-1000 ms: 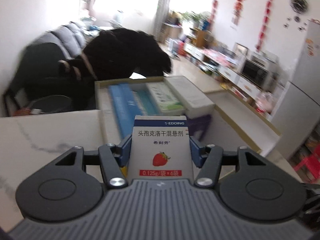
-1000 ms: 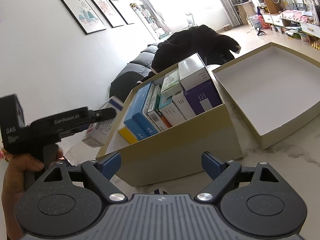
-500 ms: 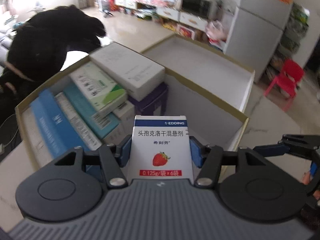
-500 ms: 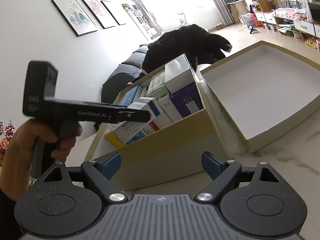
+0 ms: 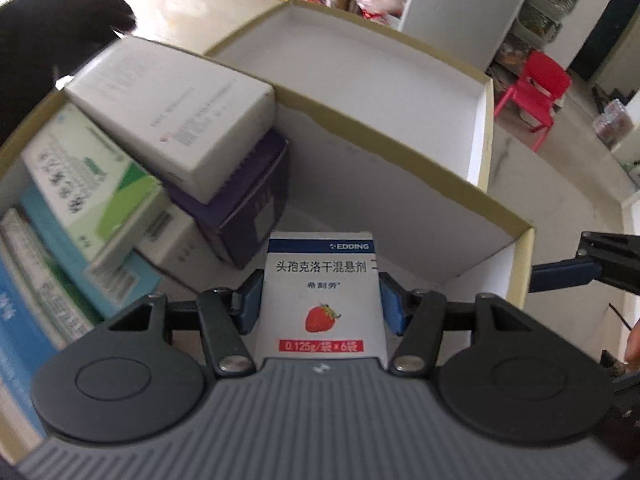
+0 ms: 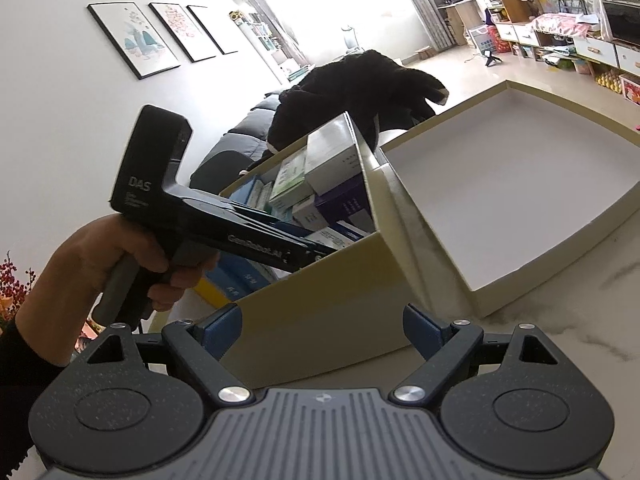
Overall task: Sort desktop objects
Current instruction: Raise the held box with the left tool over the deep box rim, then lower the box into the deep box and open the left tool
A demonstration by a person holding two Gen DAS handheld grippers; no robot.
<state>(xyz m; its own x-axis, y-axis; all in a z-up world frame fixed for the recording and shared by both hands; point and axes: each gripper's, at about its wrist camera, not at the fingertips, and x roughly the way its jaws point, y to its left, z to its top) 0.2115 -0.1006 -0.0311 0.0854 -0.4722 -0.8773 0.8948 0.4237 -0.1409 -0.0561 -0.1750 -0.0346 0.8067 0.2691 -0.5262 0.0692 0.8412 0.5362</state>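
Note:
My left gripper [image 5: 320,300] is shut on a white medicine box [image 5: 320,300] with a blue top band and a strawberry picture. It points steeply down over the bare corner of a beige cardboard box [image 5: 520,264], beside a purple box [image 5: 244,216] and stacked white and green boxes [image 5: 168,100]. In the right wrist view the left gripper [image 6: 320,256] dips behind the cardboard box's near wall [image 6: 320,312], so the held box is hidden there. My right gripper [image 6: 322,324] stands open just in front of that wall, with nothing between its fingers.
The box's lid [image 6: 520,200] lies upturned to the right on the marble tabletop [image 6: 580,312]. A black garment [image 6: 360,92] hangs behind the box. A person's hand [image 6: 120,264] grips the left tool's handle. A red chair [image 5: 536,84] and cabinets stand beyond the table.
My left gripper has swung right and tipped downward, carrying the strawberry box from outside the cardboard box to over its bare corner. The right gripper has hardly moved.

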